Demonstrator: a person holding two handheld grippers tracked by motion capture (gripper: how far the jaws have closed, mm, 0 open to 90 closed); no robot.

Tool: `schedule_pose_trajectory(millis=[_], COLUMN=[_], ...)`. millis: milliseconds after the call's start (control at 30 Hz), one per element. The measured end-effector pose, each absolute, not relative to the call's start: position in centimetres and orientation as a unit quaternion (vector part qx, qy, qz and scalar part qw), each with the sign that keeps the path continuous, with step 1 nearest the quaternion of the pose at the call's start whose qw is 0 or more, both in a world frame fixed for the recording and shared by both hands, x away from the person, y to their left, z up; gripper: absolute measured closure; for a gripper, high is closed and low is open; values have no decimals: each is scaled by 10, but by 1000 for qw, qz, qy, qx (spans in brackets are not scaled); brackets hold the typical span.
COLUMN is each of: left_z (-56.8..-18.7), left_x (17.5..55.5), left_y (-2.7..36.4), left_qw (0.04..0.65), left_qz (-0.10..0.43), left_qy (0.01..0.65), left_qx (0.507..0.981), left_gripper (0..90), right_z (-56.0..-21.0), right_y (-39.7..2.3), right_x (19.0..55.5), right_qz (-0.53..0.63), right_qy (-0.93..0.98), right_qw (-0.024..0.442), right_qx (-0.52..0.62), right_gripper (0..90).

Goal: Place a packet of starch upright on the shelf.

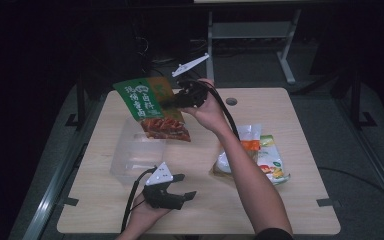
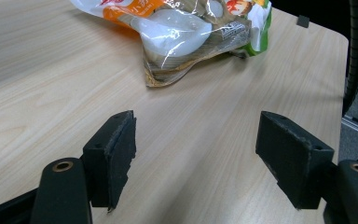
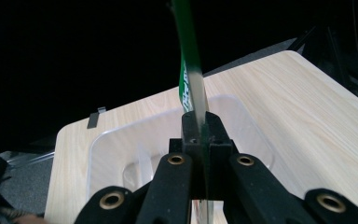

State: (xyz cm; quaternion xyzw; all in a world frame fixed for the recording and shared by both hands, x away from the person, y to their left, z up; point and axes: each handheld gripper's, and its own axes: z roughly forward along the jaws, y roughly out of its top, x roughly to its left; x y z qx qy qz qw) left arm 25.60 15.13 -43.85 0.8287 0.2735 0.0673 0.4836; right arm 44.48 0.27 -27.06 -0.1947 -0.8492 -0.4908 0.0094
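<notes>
My right gripper [image 1: 174, 101] is raised over the table's back left, shut on the edge of a green and orange snack packet [image 1: 149, 106]. The packet hangs above a clear plastic tub [image 1: 136, 150]. In the right gripper view the jaws [image 3: 199, 133] pinch the packet [image 3: 190, 70] edge-on, with the tub [image 3: 116, 154] below. My left gripper [image 1: 185, 185] rests near the front edge, open and holding nothing. In the left gripper view the table is bare between its two pads [image 2: 114, 154], and a pile of clear food packets [image 2: 186, 32] lies ahead.
The pile of food packets [image 1: 260, 156] lies on the right half of the wooden table [image 1: 305, 200], partly under the right forearm. A round cable hole [image 1: 231, 101] sits near the back edge. A metal frame [image 1: 250, 30] stands behind the table in a dark room.
</notes>
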Motion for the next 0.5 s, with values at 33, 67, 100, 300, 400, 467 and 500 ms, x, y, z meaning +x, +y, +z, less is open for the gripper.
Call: schedule_pose_trajectory(millis=[33, 67, 100, 300, 400, 467, 500], left_z=[-438, -439, -438, -438, -438, -437, -437], left_x=[256, 256, 256, 257, 257, 257, 257], left_y=[151, 151, 152, 153, 153, 153, 154], left_qw=[484, 484, 485, 481, 486, 482, 483], left_qz=[67, 67, 67, 71, 70, 73, 74], left_qy=[274, 275, 275, 275, 278, 275, 274], left_qx=[828, 828, 827, 830, 826, 828, 828], left_gripper=[283, 283, 283, 283, 283, 283, 283], right_z=[-271, -273, -274, -285, -291, -297, -299], right_y=[6, 9, 13, 38, 46, 51, 52], right_x=[447, 450, 453, 469, 474, 479, 481], right_qz=[-491, -489, -489, -498, -502, -509, -509], right_qy=[-849, -850, -850, -843, -839, -834, -833], right_qw=[8, 8, 11, 27, 30, 33, 37], right_qx=[-194, -193, -194, -202, -208, -210, -214], right_gripper=[900, 900, 900, 900, 900, 900, 900])
